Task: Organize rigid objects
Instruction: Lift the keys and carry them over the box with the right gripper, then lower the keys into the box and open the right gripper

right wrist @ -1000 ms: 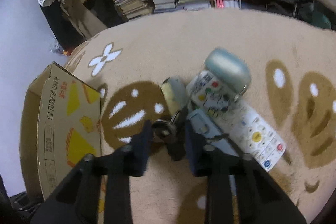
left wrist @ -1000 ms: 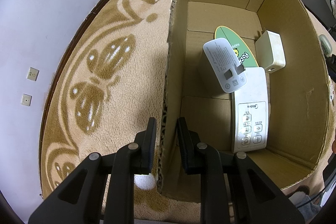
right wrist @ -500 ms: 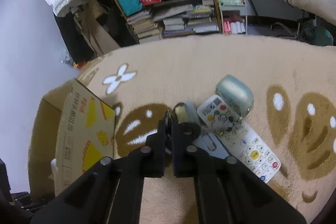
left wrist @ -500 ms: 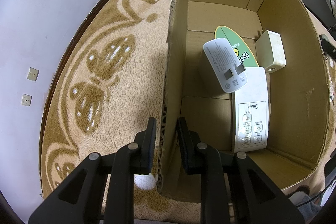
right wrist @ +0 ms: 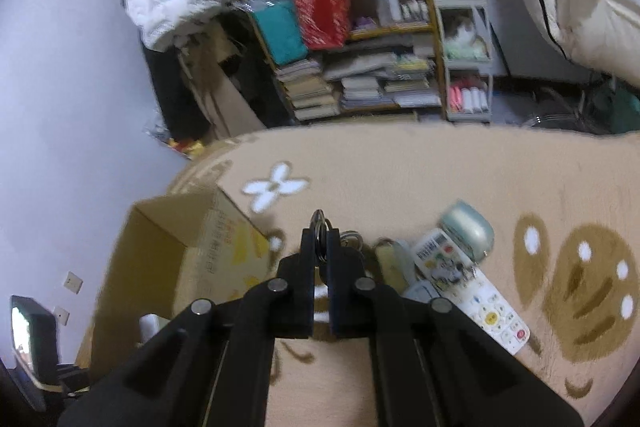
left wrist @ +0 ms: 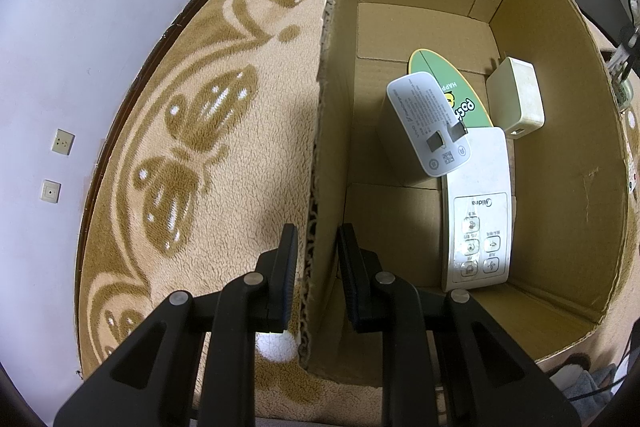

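My left gripper (left wrist: 316,239) straddles the near left wall of the open cardboard box (left wrist: 332,107), one finger outside and one inside, shut on that wall. In the box lie a white Midea remote (left wrist: 478,211), a white power adapter (left wrist: 428,131), a green oval card (left wrist: 448,83) and a cream square block (left wrist: 516,95). My right gripper (right wrist: 320,243) hangs above the carpet, shut on a metal key ring (right wrist: 320,221) that pokes up past its fingertips. The box (right wrist: 168,267) is to its lower left.
On the beige patterned carpet (right wrist: 440,167), right of my right gripper, lie a white remote with coloured buttons (right wrist: 492,315), a pale teal case (right wrist: 468,227), a stickered white device (right wrist: 440,255) and a beige tag (right wrist: 386,259). Cluttered shelves (right wrist: 360,47) stand behind.
My right gripper closed on the key ring, lifted it off the carpet and tilted upward. The left gripper and the box have stayed put.
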Tool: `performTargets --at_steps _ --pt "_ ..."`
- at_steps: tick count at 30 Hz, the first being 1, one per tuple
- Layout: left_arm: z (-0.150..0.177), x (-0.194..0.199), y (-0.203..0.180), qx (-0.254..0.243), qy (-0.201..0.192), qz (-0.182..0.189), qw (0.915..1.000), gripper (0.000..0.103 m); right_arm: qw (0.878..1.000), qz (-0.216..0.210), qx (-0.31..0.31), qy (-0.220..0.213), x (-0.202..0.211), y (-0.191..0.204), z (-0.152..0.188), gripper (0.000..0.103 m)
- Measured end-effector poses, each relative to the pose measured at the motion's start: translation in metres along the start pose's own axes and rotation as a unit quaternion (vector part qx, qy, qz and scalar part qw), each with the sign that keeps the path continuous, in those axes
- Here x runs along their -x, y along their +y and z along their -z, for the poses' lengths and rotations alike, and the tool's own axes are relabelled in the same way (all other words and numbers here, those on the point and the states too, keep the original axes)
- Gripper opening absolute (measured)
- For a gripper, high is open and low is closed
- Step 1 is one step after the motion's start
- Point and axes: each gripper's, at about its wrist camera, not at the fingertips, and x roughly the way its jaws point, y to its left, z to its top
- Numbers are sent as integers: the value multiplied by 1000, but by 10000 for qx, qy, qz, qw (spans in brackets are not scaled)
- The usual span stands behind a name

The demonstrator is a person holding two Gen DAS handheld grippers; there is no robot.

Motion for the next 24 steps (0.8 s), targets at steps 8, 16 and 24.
performTargets --at_steps 8,16,24 --pt "0 1 0 -5 -4 -1 10000 20 9964 -711 341 -322 34 44 -6 6" --pt "0 1 0 -2 -5 0 10000 20 9880 -1111 1065 -155 36 98 11 6" --pt "0 1 0 3 -2 2 10000 20 9815 -1222 1442 289 18 119 38 6"
